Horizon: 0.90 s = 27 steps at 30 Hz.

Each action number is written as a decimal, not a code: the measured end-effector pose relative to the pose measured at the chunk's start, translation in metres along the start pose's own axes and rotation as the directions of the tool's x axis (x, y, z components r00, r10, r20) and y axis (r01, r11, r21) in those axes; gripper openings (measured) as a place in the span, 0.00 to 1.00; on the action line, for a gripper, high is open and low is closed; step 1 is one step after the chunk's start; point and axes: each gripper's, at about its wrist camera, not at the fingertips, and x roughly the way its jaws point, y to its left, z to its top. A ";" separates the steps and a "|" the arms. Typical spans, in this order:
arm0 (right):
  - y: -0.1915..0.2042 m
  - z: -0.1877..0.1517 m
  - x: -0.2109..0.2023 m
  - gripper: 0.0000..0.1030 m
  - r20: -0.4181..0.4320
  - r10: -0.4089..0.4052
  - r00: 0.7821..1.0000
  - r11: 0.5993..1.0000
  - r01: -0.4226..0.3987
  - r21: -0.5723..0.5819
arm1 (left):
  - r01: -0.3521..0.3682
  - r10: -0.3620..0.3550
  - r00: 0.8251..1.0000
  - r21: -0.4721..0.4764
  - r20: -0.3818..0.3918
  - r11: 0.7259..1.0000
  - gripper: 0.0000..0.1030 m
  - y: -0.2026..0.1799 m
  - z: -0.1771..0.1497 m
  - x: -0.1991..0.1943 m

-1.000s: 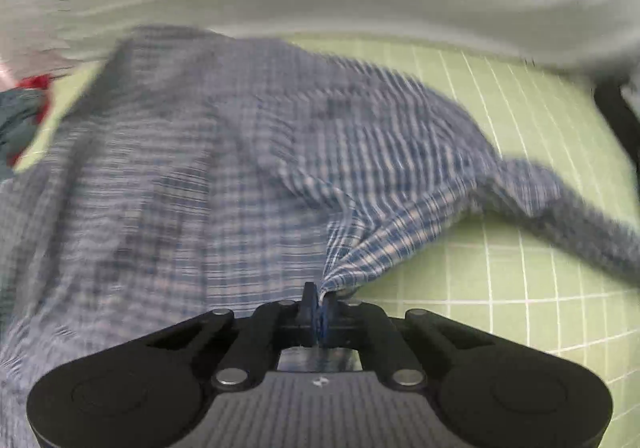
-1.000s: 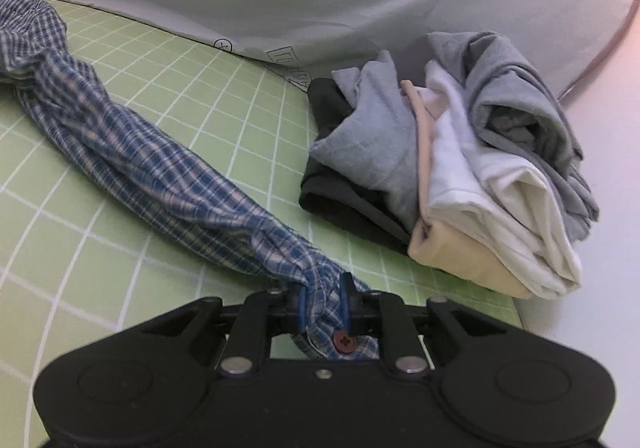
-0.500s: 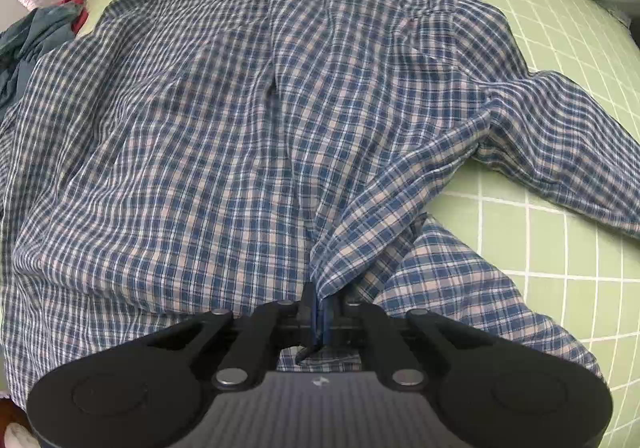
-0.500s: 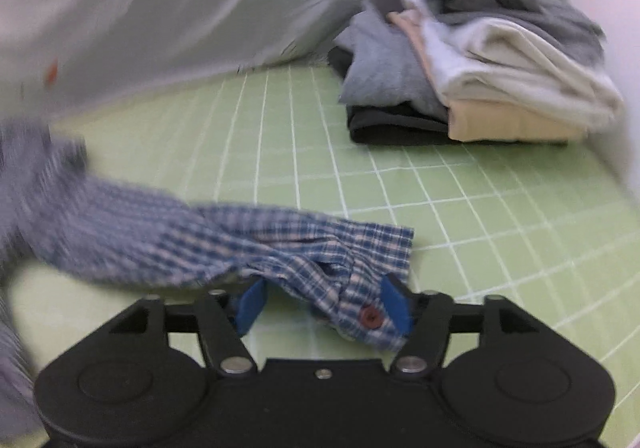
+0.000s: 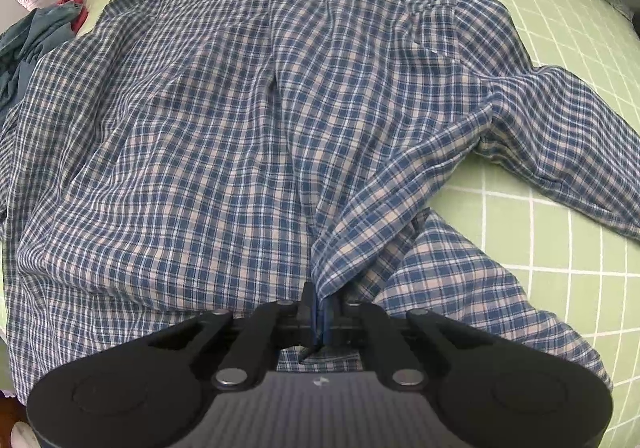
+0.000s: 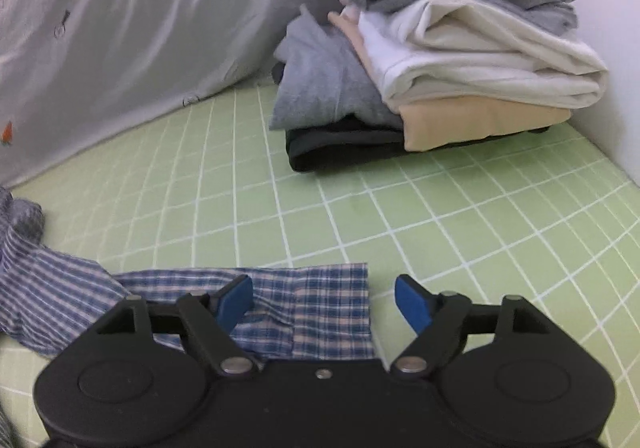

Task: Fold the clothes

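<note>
Folded pile (image 6: 436, 64) only right-view.

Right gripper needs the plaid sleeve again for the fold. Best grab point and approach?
Take the cuff: its flat, straight end lies on the mat just ahead of the right gripper, whose jaws have just been opening and stand clear of it. Come from above, over the cuff's free edge, one finger under and one on top. Further up, the sleeve bunches.

1. A green mat (image 6: 400, 216) ruled with white grid lines covers the work surface.
2. A creased white sheet (image 6: 140, 28) with small printed marks rises behind it.
3. A plain pale wall (image 6: 616, 60) stands at the right.
</note>
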 end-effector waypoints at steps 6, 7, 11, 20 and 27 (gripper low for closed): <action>-0.010 0.003 0.015 0.67 -0.029 0.049 0.998 0.998 -0.048 0.046 | -0.002 0.002 1.000 -0.001 -0.002 1.000 0.04 0.005 -0.002 0.000; -0.011 0.004 0.016 0.58 -0.023 0.058 0.998 0.997 -0.057 0.049 | -0.002 0.002 1.000 0.000 -0.002 1.000 0.04 0.007 -0.004 0.000; -0.009 0.010 0.016 0.10 0.002 0.094 0.996 0.995 -0.094 0.014 | -0.006 0.006 1.000 0.001 -0.006 1.000 0.04 0.004 -0.006 0.003; -0.021 0.045 -0.023 0.04 0.246 -0.137 0.960 0.987 0.154 -0.051 | 0.036 -0.036 0.999 0.031 -0.003 0.999 0.08 0.010 0.000 -0.003; -0.067 0.025 -0.005 0.27 0.070 -0.204 0.976 0.965 0.189 0.180 | 0.091 -0.092 0.995 0.035 0.024 0.995 0.23 0.016 0.001 -0.018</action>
